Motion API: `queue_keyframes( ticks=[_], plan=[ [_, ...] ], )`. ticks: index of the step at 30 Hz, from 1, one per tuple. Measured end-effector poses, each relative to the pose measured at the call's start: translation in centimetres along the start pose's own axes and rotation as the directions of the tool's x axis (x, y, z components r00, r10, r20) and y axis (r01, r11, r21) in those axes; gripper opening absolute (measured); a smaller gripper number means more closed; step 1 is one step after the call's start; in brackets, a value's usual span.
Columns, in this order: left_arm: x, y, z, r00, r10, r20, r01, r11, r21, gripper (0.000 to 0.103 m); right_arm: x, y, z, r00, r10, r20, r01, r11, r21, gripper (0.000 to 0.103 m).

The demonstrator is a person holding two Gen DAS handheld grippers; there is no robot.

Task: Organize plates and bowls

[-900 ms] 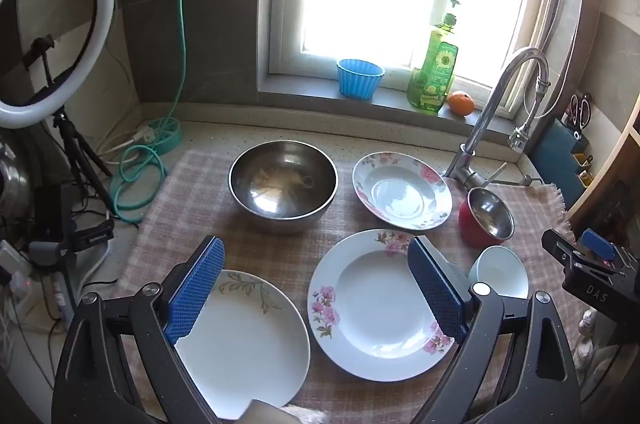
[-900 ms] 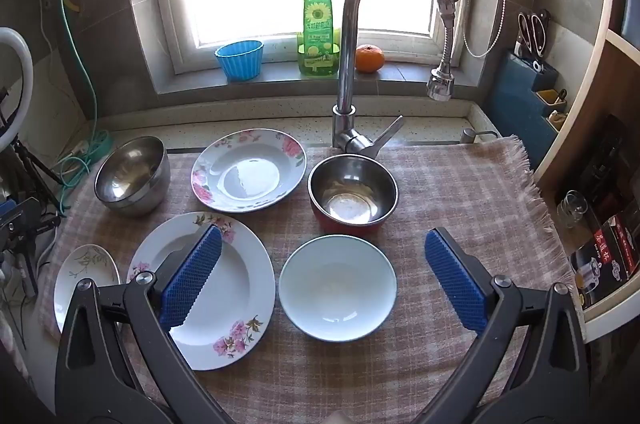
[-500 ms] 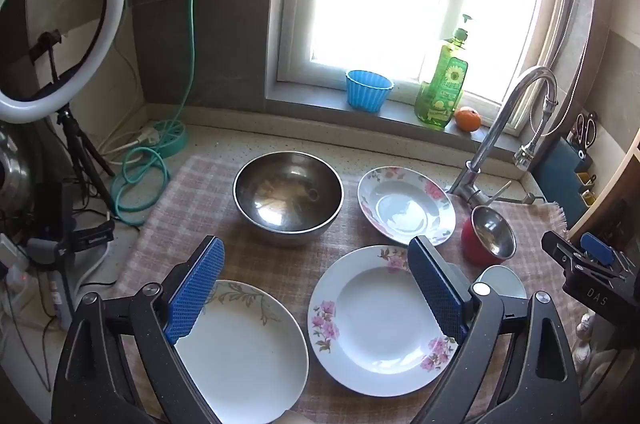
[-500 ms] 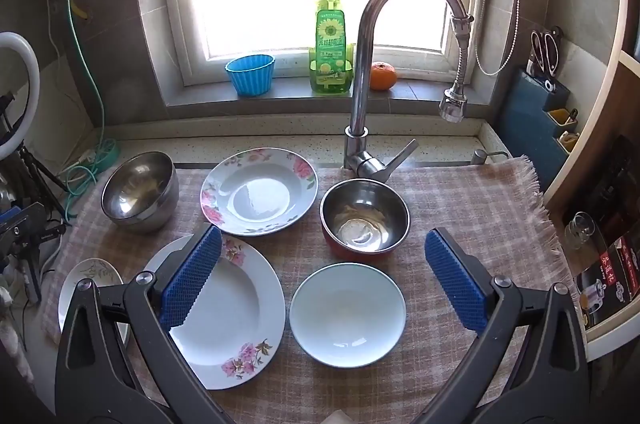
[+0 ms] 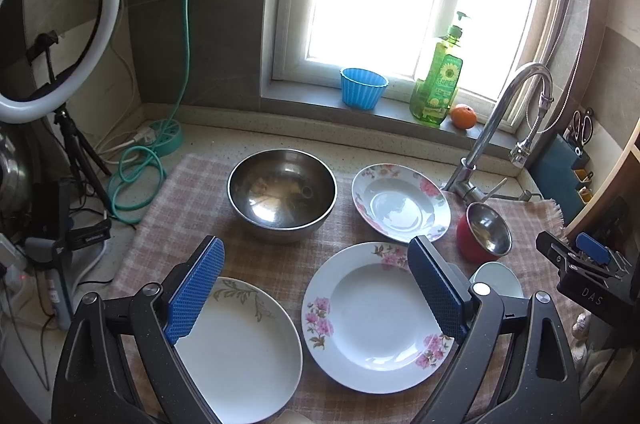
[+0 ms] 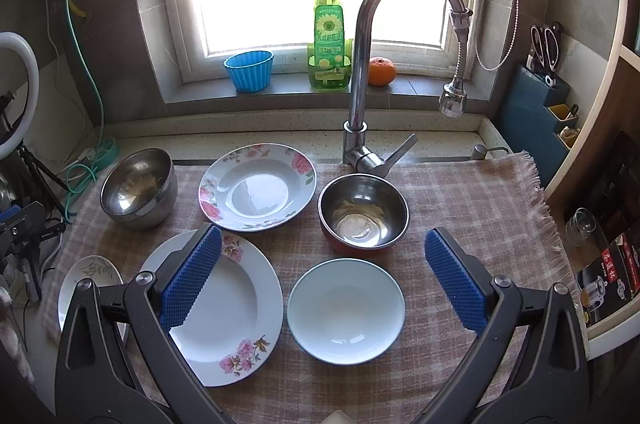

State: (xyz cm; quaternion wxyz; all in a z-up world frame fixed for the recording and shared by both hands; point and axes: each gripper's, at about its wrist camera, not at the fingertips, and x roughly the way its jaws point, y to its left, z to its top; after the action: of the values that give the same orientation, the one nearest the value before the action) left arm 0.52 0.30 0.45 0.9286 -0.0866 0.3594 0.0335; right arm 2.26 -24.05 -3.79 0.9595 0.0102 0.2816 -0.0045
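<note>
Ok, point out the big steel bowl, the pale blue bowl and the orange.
big steel bowl (image 5: 282,193), left wrist view, inner bottom.
pale blue bowl (image 6: 346,310), right wrist view, inner bottom.
orange (image 6: 381,71), right wrist view, front skin.

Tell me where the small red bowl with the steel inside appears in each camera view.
Left wrist view: small red bowl with the steel inside at right of centre, below the curved steel faucet.
Right wrist view: it is central, right in front of the same faucet.
Shared landmark: the faucet.

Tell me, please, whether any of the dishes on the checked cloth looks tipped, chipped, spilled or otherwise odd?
Nothing stands out. The three plates, such as the large floral plate, lie flat, and the steel bowl, red-sided bowl and pale bowl sit upright and empty. No chips or spills show.
</note>
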Motion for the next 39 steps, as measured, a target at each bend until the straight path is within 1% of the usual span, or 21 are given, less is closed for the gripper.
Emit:
queue_keyframes(
  ticks=[15, 39],
  plan=[
    [-0.51, -0.14, -0.23, 1.0, -0.01, 0.001, 0.01, 1.0, 0.015, 0.094, -0.62, -0.26, -0.02, 1.0, -0.004, 0.001, 0.004, 1.0, 0.007, 0.103],
    [-0.49, -0.47, -0.39, 1.0, -0.015, -0.004, 0.015, 1.0, 0.011, 0.094, -0.47, -0.19, -0.22, 1.0, -0.004, -0.007, 0.004, 1.0, 0.004, 0.103]
  ],
)
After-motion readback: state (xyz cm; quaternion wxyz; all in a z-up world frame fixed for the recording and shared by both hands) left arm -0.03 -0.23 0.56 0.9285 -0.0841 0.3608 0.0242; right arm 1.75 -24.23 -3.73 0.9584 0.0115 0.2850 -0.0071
